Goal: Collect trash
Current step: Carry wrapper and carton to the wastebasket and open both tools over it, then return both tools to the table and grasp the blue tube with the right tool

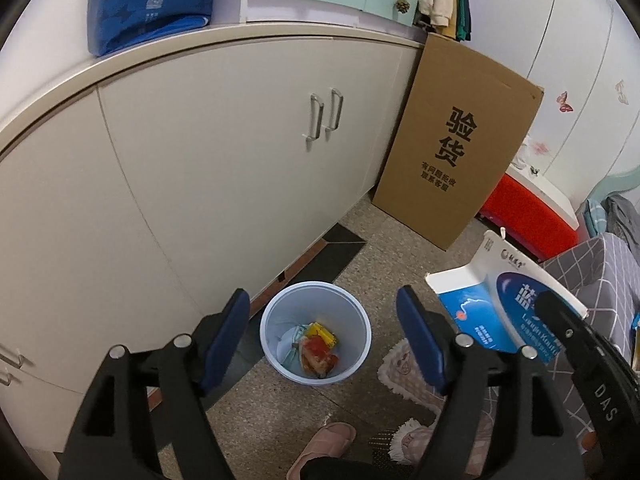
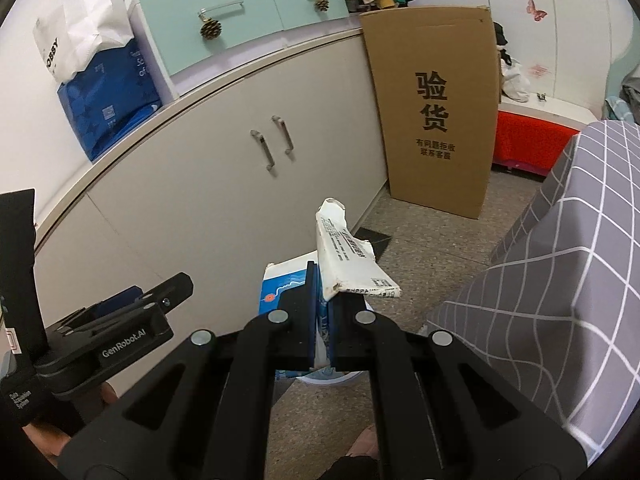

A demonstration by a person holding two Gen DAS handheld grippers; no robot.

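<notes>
Nearest, the left hand-held gripper (image 1: 322,340) is standing with its blue-padded jaws spread wide and nothing between them, hanging directly above the waste bin (image 1: 276,312). Beside it, the right hand-held gripper (image 2: 324,316) is keeping its jaws pressed together on a flattened blue-and-white carton (image 2: 352,256), whose torn white flap is projecting up and away past the fingertips. Seen from the left wrist, the same carton is sitting to the right of the bin, held above the floor (image 1: 380,240). Below, a pink slipper (image 1: 324,444) and a patterned mat (image 1: 408,372) are lying on the speckled floor close to the bin. Inside the bin, yellow and red wrappers (image 1: 320,344) are resting on the bottom. Behind the bin, a pale cabinet (image 1: 220,152) with two metal handles is running along the wall, and a tall cardboard box (image 1: 456,140) is leaning against its end. Farthest, a blue package (image 1: 148,0) is lying on the counter (image 1: 240,38).
</notes>
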